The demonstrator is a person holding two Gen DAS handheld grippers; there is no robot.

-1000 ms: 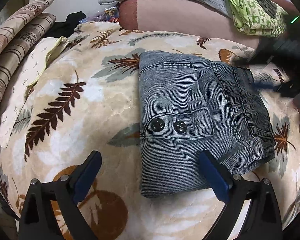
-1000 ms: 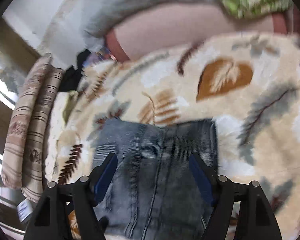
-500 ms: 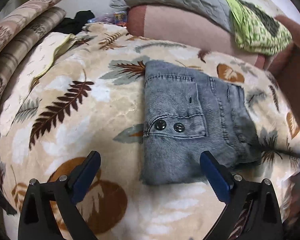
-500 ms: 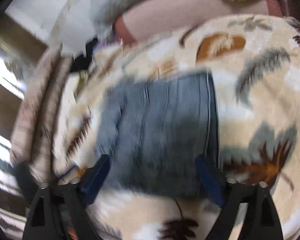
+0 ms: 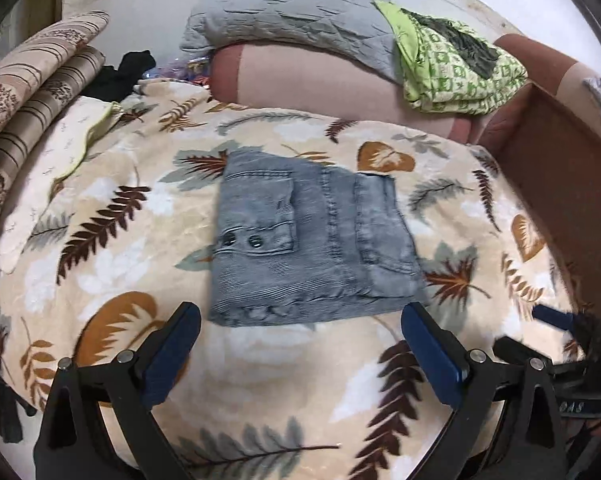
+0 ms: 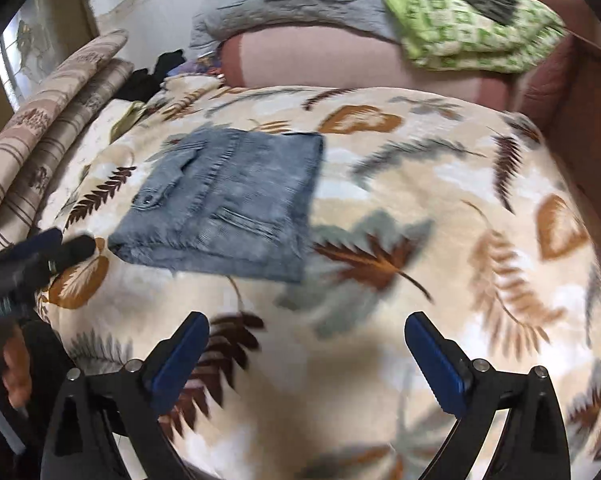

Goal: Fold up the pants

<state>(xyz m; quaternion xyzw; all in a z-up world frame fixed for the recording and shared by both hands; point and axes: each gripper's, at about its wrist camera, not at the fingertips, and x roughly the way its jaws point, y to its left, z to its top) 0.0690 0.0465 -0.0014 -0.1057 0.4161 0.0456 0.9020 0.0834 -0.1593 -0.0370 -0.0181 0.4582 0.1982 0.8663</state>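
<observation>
Blue pads line both pairs of tongs, and neither pair grasps anything. The left gripper stands spread wide above the blanket, its pads apart with bare blanket between them; the near hem of the pants lies just beyond its fingertips, not touched. The right gripper is opening, its jaws already wide, and only leaf-patterned blanket shows between them; in its view the pants sit up and to the left, well clear of its fingers.

The pants are grey-blue denim, folded into a compact rectangle lying flat near the middle of the cream blanket, a flap pocket with two dark snaps facing up. At the far edge of the blanket lies a pink bolster, with a grey quilted pillow resting on it and a green patterned cloth beside that. Striped cushions stand along the left side.
</observation>
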